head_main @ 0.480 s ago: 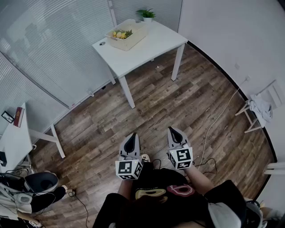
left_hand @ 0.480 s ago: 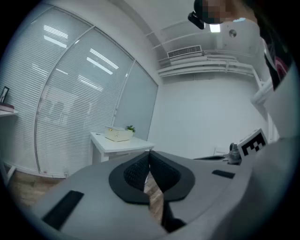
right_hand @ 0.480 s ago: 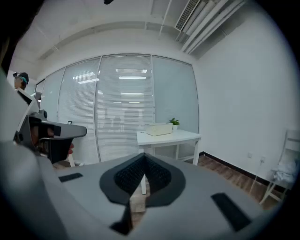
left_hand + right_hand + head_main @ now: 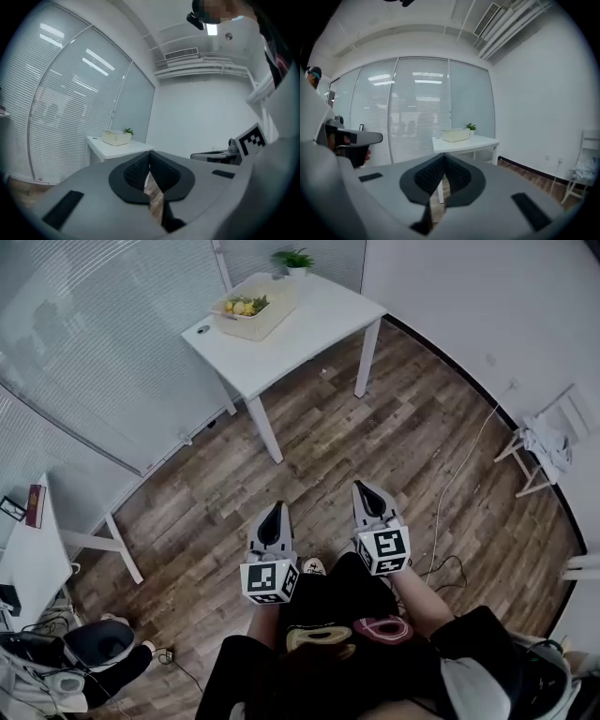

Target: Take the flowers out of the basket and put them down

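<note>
Wood floor up to the white table is open; a cable trails at right. On the table, the basket stands near a potted plant, apparently apart.

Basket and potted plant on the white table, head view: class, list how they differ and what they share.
The basket is wide, low and cream; the potted plant is small, with green leaves. The basket holds yellow flowers; the potted plant shows no blooms. Both stand on the white table.
</note>
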`<state>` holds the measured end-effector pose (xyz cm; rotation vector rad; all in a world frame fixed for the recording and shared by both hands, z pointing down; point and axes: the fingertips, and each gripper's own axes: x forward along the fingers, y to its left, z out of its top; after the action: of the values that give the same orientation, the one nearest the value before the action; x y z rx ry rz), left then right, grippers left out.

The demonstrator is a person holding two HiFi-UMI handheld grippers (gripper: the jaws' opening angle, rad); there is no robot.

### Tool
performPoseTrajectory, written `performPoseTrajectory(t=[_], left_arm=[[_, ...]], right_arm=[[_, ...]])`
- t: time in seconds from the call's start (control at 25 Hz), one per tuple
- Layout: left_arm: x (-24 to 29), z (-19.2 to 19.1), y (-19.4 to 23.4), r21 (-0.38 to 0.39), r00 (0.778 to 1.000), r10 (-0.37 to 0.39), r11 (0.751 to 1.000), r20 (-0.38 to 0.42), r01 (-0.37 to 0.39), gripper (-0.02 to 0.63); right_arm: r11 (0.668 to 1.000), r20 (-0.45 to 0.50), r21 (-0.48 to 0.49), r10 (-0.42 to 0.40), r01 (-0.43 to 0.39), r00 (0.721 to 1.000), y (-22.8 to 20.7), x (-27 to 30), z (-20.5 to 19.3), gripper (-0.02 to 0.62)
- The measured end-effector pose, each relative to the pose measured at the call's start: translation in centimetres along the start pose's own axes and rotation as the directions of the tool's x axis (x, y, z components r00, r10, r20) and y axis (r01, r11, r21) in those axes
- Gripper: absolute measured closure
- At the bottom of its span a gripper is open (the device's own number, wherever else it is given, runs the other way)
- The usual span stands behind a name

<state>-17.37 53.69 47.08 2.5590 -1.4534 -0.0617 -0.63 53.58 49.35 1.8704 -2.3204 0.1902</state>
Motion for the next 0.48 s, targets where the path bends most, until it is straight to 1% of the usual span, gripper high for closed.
performPoseTrajectory(t=[0.12,0.24,0.48], left_arm=[[0.2,0.3,0.8,-0.027,1.000,-0.005,1.000,0.003,0.005,0.588],[0.7,0.1,1.4,-0.042,1.000,-0.011,0.999,-0.002,0.011,0.589],[1.8,-0.6,1.9,-0.020,0.999,-0.012,1.000,-0.034,0.012,0.588]], right_arm=[[0.999,-0.003,0.037,0.010,-0.010,1.000,0.4,0.7,0.6,0.586],[0.999,0.000,0.052,0.012,-0.012,1.000,0.4,1.1,0.6,0.586],[0.996,-0.036,0.086,0.038,-0.034,0.999,0.0,1.9,-0.8,0.584]])
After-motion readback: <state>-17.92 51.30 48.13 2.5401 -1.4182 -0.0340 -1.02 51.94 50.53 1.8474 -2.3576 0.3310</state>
